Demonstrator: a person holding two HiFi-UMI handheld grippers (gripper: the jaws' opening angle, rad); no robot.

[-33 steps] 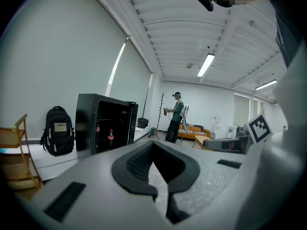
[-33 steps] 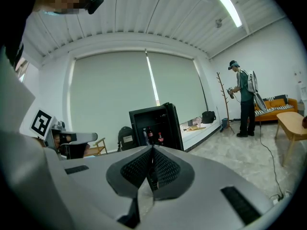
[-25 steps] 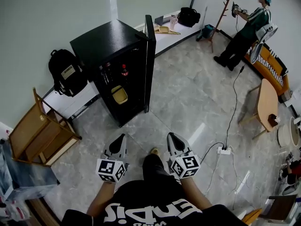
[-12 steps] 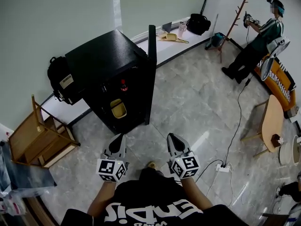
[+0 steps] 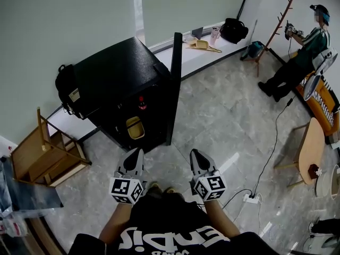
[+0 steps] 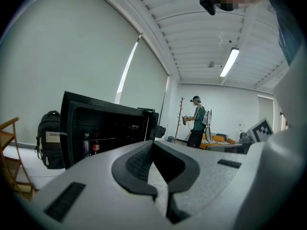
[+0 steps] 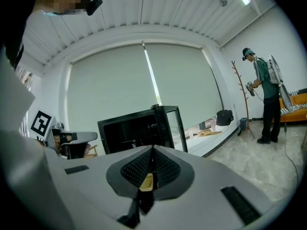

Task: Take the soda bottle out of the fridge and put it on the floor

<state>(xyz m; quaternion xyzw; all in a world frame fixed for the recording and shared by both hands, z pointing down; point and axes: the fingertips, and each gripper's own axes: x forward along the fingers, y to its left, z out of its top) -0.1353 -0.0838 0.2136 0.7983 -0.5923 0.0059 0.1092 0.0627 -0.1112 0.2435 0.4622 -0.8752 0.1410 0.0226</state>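
Grey floor (image 5: 223,116); dim fridge (image 5: 117,78) blurs soda bottle (image 5: 142,103); left claw (image 5: 135,154), right claw (image 5: 196,156) clenched.

The soda bottle (image 5: 142,103) stands upright inside the fridge (image 5: 114,78), in the upper part of its dark interior and close to the open front. It shows small and dim in the head view: a dark body with a red band, and what looks like a red cap. In the left gripper view the bottle (image 6: 95,145) sits toward the left of the interior, its red label facing out. The fridge is a low black cabinet standing on the floor (image 5: 228,116). Its door (image 5: 175,84) is swung wide open on the right-hand side. The floor is pale grey marbled tile.
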